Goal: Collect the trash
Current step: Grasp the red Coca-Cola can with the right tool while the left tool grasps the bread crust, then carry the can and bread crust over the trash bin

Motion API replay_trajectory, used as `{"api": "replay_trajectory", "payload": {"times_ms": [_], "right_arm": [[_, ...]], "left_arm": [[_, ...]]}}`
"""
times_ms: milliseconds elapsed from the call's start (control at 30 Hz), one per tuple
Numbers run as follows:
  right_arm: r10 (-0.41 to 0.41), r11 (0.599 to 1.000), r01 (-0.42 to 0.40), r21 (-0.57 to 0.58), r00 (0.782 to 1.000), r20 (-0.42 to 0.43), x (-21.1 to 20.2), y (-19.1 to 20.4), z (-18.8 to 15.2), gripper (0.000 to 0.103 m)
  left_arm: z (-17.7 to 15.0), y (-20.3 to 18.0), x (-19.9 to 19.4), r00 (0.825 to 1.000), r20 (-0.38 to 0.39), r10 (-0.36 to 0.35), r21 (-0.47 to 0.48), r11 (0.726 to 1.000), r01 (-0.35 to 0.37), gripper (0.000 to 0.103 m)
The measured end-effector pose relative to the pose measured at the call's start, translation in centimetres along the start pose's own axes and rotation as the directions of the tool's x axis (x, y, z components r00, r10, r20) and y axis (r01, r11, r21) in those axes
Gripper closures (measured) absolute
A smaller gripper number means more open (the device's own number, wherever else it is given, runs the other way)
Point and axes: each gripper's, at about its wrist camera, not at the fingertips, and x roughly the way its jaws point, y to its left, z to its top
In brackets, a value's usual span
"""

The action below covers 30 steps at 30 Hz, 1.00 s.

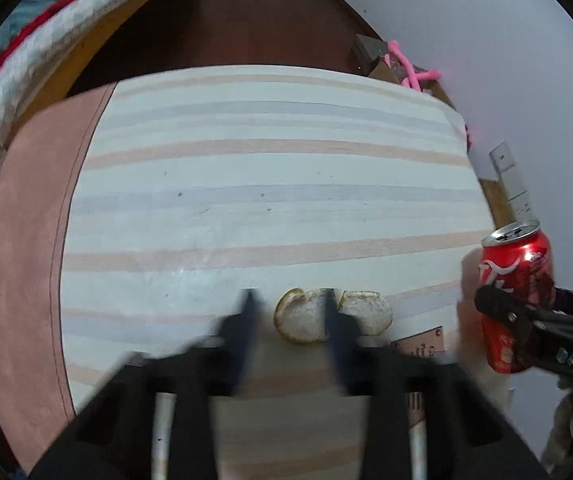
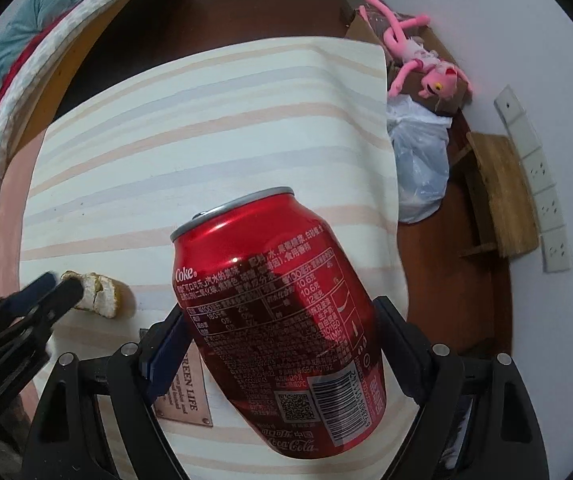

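A red cola can [image 2: 278, 280] sits tilted between the fingers of my right gripper [image 2: 278, 316], which is shut on its sides and holds it above the striped tablecloth [image 2: 206, 120]. The left wrist view shows that same can [image 1: 514, 264] at the right edge, in the right gripper [image 1: 526, 320]. Pieces of dried orange peel [image 1: 298, 316] lie on the cloth. My left gripper [image 1: 290, 296] is blurred just above them with its fingers apart, its right finger in front of the peel. In the right wrist view the left gripper [image 2: 60, 284] has its tips at the peel [image 2: 102, 296].
A white plastic bag [image 2: 418, 160] stands on the dark floor right of the table. Behind it a pink plush toy [image 2: 426, 60] lies on a cardboard box. A wooden stool [image 2: 498, 192] and wall sockets [image 2: 542, 184] are at the right. A bed [image 1: 26, 60] runs along the left.
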Motion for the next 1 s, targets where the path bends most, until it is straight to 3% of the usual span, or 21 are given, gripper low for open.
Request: {"api": "replay_trajectory", "payload": {"times_ms": [233, 467, 800, 1000], "right_arm": [[0.033, 0.999, -0.032, -0.008, 0.998, 0.054, -2.0, 1.1, -2.1, 0.015], [0.127, 0.992, -0.122, -0.040, 0.982, 0.137, -7.9, 4.0, -5.4, 0.015], [0.307, 0.945, -0.279, -0.171, 0.936, 0.173, -15.7, 14.2, -12.2, 0.015], [0.418, 0.885, -0.367, -0.286, 0.897, 0.143, -19.5, 24.8, -16.5, 0.015]], "left_arm": [[-0.6, 0.1, -3.3, 0.995, 0.073, 0.072, 0.018, 0.997, -0.074, 0.099], [-3.5, 4.8, -11.6, 0.968, 0.198, 0.157, -0.054, 0.987, -0.149, 0.099], [-10.7, 13.9, -24.3, 0.927, 0.308, 0.214, -0.165, 0.972, -0.169, 0.099], [-15.4, 21.2, -30.6, 0.897, 0.344, 0.280, -0.272, 0.943, -0.190, 0.099]]}}
